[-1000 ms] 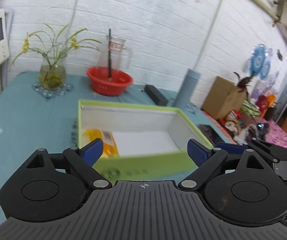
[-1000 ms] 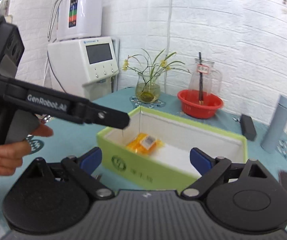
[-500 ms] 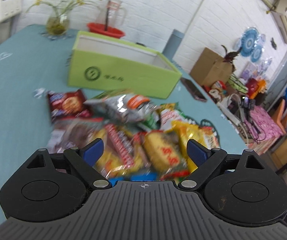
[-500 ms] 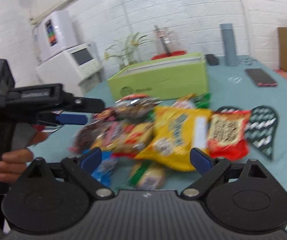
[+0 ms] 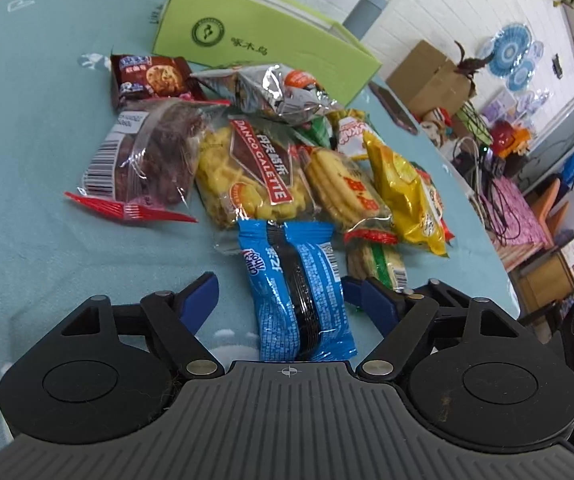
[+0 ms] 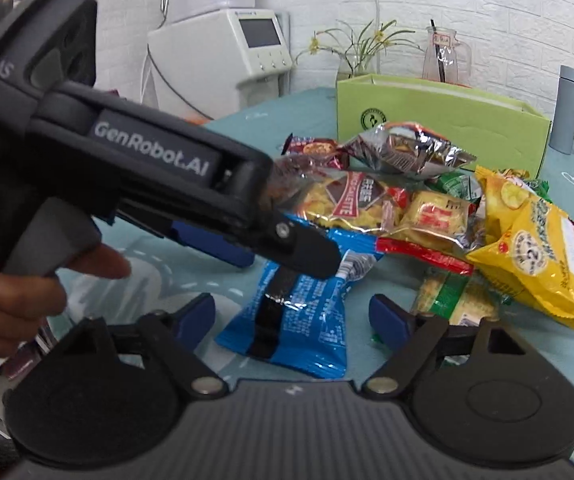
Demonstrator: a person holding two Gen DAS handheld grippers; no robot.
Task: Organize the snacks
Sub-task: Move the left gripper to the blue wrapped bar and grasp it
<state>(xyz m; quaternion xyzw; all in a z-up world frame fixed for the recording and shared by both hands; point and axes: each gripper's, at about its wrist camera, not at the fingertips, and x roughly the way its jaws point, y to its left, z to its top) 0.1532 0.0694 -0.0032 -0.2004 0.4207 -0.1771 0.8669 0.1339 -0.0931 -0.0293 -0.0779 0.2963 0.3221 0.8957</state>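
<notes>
Left wrist view: the left gripper (image 5: 281, 294) straddles the blue cookie pack (image 5: 297, 292), its jaws half-narrowed after just closing, the right pad touching or nearly so. The right gripper (image 6: 291, 314) (jaws likewise just closing, not yet gripping) brackets the same pack, so both may tug it, or snag the green-striped packet (image 6: 461, 300) at its three o'clock.

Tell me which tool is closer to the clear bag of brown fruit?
Left. The left tool sits just short of the bag, the right tool farther back, behind the blue packet. Both tools' jaws have just been closing astride that packet, not gripping.

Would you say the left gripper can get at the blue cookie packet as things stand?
Probably yes: the blue cookie packet lies between the open left gripper's fingers, which have just been closing, with nothing on top of it.
</notes>
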